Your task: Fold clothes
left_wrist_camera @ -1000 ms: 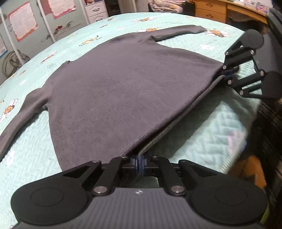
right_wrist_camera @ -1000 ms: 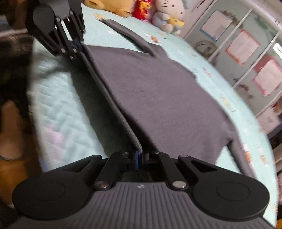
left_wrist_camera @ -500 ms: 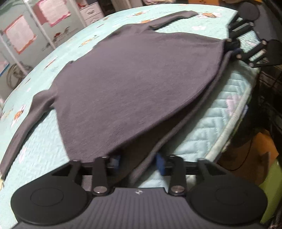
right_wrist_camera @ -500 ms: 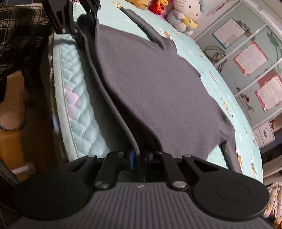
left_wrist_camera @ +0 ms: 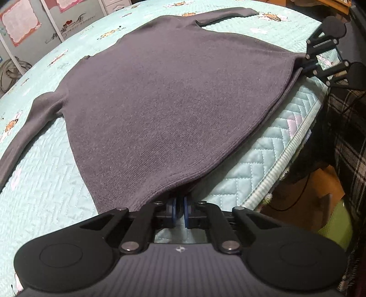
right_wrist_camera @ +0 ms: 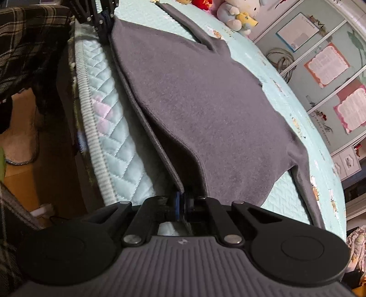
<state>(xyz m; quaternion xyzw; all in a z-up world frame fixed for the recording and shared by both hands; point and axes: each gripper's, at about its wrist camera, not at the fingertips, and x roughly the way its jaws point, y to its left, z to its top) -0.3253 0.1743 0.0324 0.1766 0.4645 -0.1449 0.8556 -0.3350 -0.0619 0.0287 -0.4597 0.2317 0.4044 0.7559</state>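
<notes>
**Grey sweater flat on the bed, both grippers pinching the hem corners**

Going left to right in the left wrist view: the far-left sleeve (left_wrist_camera: 27, 128) of the grey sweater (left_wrist_camera: 173, 105) runs off toward the frame edge, so its cuff is cut off. The body lies spread flat on the bed (left_wrist_camera: 45, 196) with its teal quilted cover, hem toward the camera. At the bottom, the left gripper (left_wrist_camera: 179, 212) has its jaws closed on the near hem corner — the blue pads are nearly together with knit pinched between them, though the fabric drapes over the tips and hides the exact contact. Further right, the hem edge hangs slightly off the mattress edge, and at the far right the right gripper (left_wrist_camera: 306, 66) grips the other hem corner; its tips are small and mostly buried in cloth there.

The right wrist view helps: left side is dark and blurry — plaid fabric (right_wrist_camera: 25, 38) and floor clutter I can't make out. The left gripper (right_wrist_camera: 104, 21) is cropped by the top edge. Centre bottom, the right gripper (right_wrist_camera: 183, 203) is clamped shut on a doubled bit of hem. Upper right, plush toys (right_wrist_camera: 238, 13) sit near the other sleeve (right_wrist_camera: 187, 25), partly cut off, and the wall posters (right_wrist_camera: 327, 66) are unreadable.
</notes>
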